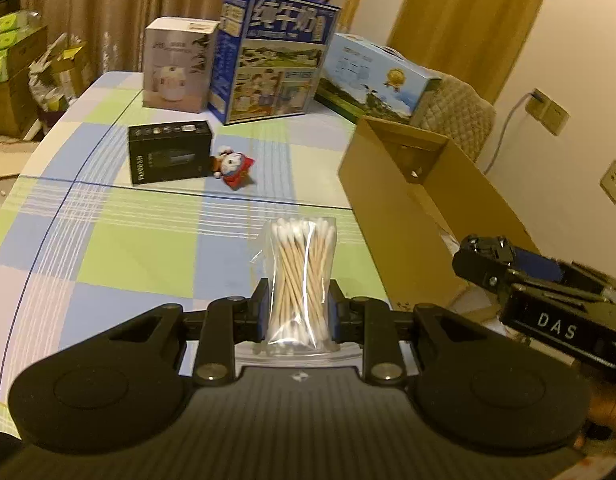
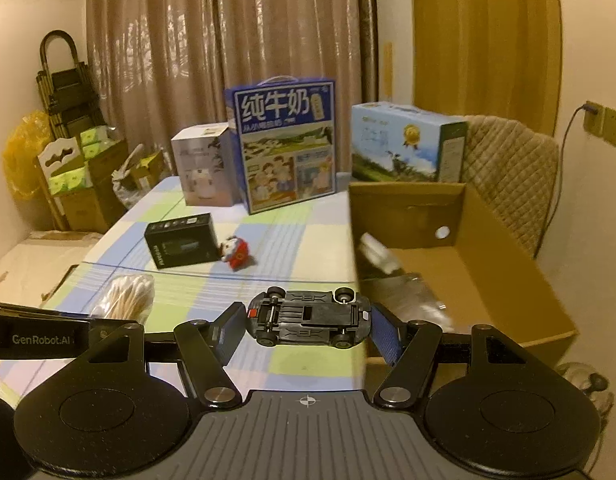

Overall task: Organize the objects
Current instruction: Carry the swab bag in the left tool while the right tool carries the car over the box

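Pinched between the left gripper (image 1: 299, 312)'s blue pads, the clear plastic bag of wooden cotton swabs (image 1: 300, 276) is standing upright above the checked tablecloth (image 1: 140, 248) near its right edge, while the right gripper (image 2: 308, 322) is clamping the upturned black toy car (image 2: 309, 316) nose to tail, beside the open brown cardboard box (image 2: 503, 276). Slick film could be sliding through the pads, and the car, held only by its ends, could be twisting loose before clearing the box wall. Inside the box, some pale and silvery items are lying, too blurred to name.
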Demonstrator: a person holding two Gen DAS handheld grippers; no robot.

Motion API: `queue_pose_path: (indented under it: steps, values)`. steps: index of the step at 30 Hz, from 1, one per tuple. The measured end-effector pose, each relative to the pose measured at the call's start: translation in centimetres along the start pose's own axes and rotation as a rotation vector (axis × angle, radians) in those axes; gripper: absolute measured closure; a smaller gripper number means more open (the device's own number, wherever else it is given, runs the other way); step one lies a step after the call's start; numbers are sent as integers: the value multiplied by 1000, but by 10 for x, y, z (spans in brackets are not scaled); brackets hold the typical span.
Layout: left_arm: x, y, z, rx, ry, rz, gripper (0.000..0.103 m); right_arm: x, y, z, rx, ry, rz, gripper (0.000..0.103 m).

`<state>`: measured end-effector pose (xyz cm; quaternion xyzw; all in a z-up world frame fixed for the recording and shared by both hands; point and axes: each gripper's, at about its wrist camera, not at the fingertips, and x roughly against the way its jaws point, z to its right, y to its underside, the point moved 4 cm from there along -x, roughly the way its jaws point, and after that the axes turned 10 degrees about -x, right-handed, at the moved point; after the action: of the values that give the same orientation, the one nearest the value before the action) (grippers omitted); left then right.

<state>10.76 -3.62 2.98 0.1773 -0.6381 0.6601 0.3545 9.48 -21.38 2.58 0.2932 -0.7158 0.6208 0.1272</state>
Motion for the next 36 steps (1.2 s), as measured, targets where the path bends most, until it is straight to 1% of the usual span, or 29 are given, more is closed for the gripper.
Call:
queue_pose_path:
  steps: [8, 18, 28, 36]
  values:
    - [8, -13, 27, -39, 23, 21, 80, 18, -9, 26, -43, 37, 40, 39]
    - [4, -19, 52, -62, 67, 23, 80, 32, -14, 59, -85, 82, 69, 39]
    - [-8, -40, 89, -75, 140, 26, 80, 43, -24, 103, -129, 144, 100, 39]
    - [-23, -62, 116, -96, 167, 34, 80, 40, -38, 127, -143, 164, 116, 39]
